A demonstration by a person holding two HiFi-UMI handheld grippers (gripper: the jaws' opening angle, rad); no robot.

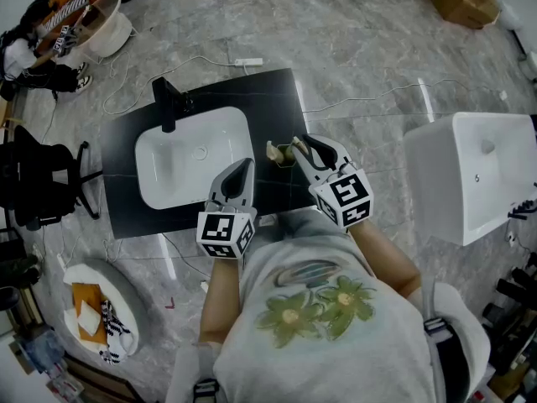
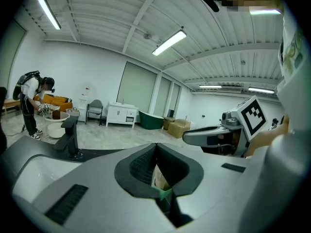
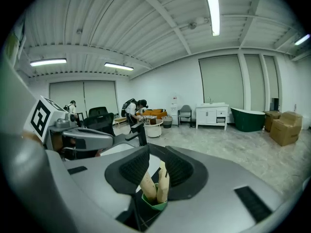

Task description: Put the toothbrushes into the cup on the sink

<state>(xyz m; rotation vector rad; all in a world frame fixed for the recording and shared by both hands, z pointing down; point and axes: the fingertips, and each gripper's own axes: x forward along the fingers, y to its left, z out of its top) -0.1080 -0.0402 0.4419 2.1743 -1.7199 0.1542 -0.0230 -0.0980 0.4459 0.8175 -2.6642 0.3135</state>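
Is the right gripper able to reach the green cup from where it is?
Probably yes. The right gripper has open jaws close above the cup, with only the two toothbrushes standing in it between them.

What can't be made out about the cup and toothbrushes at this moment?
- Head view: the cup is tiny and partly covered by the right gripper, so its contents are unclear.
- Right gripper view: the lower ends of the toothbrushes are hidden inside the cup, and the cup's base is hidden by the gripper's own body.
- Left gripper view: only a sliver of the cup shows behind the left gripper.
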